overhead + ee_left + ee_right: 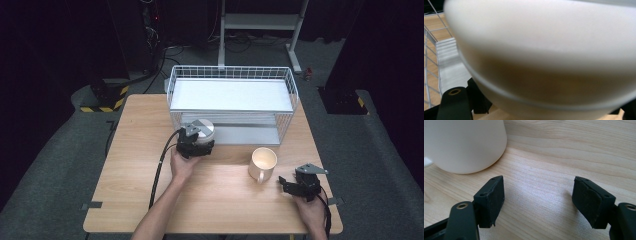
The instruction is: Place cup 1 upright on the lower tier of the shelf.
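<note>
Bowl (205, 131), white, glossy, round, clamped in left gripper (196, 145) at the wire rack's (232, 102) lower shelf near the worktop (140, 165) far edge; tilt unclear. Right gripper (537, 200) apart, empty, beside cream mug (263, 163).

Left gripper (196, 141) clamped, raised; right gripper (539, 200) spread, resting.

A cream mug (263, 163) is showing pale against the light wood-grain table (145, 170) at lower right of the high view, a white bowl (205, 131) is sitting mid-frame before the white wire rack (232, 102), and yellow-black hazard stripes (102, 107) are marking the left floor.
</note>
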Demonstrator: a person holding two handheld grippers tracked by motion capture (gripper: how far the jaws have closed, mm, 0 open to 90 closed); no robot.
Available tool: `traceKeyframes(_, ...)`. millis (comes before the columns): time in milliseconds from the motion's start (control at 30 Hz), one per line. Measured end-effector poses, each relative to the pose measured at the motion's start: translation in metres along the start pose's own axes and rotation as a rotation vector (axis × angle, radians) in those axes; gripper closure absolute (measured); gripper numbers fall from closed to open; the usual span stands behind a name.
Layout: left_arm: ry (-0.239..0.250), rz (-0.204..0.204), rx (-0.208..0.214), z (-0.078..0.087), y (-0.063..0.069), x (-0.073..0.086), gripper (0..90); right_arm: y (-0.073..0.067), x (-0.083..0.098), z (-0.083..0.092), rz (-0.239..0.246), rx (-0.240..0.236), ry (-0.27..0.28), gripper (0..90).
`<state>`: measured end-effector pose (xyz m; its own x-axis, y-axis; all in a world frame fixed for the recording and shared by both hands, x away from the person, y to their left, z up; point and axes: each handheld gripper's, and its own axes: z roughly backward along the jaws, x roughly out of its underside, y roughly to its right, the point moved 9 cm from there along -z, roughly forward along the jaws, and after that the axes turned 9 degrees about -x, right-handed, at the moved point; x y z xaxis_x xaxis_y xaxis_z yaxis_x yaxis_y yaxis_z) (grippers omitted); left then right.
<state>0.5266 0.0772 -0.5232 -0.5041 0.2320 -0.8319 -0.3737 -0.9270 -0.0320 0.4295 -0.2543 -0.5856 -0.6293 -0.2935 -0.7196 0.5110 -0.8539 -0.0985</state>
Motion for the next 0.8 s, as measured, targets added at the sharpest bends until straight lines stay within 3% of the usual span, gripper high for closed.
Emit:
traceKeyframes(167, 0.013, 0.023, -0.017, -0.008, -0.004, -0.001, 19.0, 0.0, 0.0, 0.0, 0.0, 0.0, 0.0, 26.1)
traceKeyframes(433, -0.004, 0.02, -0.053, -0.018, -0.012, 0.005, 19.1, 0.0, 0.0, 0.0, -0.001, -0.001, -0.001, 26.1)
traceKeyframes(600, 0.004, 0.035, -0.055, -0.022, -0.013, 0.003, 19.1, 0.0, 0.0, 0.0, -0.002, -0.001, -0.001, 26.1)
traceKeyframes(700, -0.013, -0.009, -0.069, -0.024, -0.013, 0.0, 19.1, 0.0, 0.0, 0.0, -0.001, -0.001, -0.001, 26.1)
traceKeyframes(800, -0.012, -0.007, -0.066, -0.027, -0.012, -0.001, 19.0, 0.0, 0.0, 0.0, -0.002, -0.001, -0.001, 26.1)
